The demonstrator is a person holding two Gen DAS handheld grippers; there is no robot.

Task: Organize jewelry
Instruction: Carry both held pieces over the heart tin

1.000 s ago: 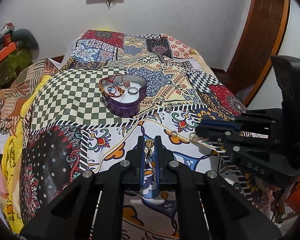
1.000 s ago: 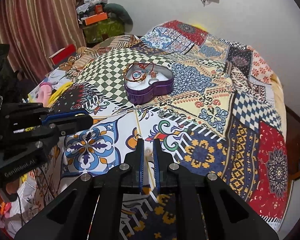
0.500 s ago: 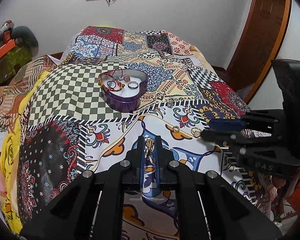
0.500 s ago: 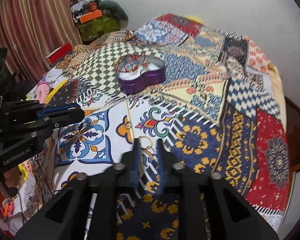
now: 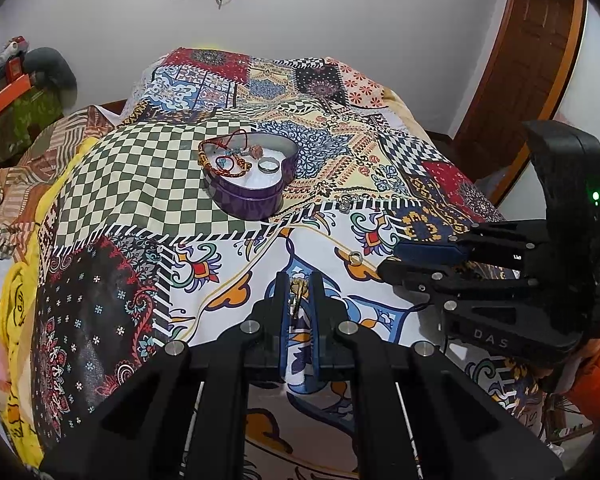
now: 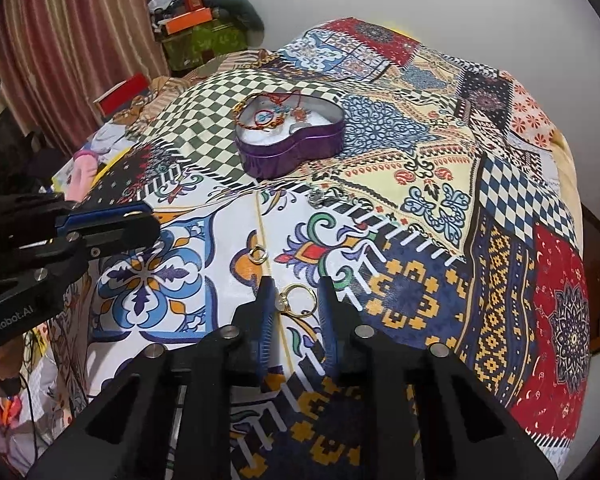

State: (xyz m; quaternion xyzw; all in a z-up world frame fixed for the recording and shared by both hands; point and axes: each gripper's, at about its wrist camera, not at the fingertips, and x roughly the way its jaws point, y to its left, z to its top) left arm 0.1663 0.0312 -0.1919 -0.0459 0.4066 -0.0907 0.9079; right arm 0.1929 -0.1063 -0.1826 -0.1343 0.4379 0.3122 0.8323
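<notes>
A purple heart-shaped tin (image 5: 247, 196) (image 6: 296, 150) sits on the patchwork bedspread and holds bracelets (image 5: 224, 160) and a silver ring (image 5: 268, 166). My left gripper (image 5: 299, 294) is shut on a small gold piece (image 5: 297, 295), held above the spread. My right gripper (image 6: 296, 300) is open, its fingers on either side of a gold ring with a stone (image 6: 296, 300) that lies on the spread. A second gold ring (image 6: 258, 254) (image 5: 355, 257) lies just beyond. A small silver piece (image 6: 315, 197) (image 5: 343, 208) lies near the tin.
The patchwork bedspread (image 5: 132, 176) covers a bed. Clutter and boxes (image 6: 198, 32) stand at the far left by a striped curtain (image 6: 60, 40). A wooden door (image 5: 536, 52) is at the right. The white wall (image 5: 340, 8) is behind the bed.
My right gripper has opened and dropped lower, and now straddles the gold ring with the stone. My left gripper has stayed shut on its gold piece and drawn back a little.
</notes>
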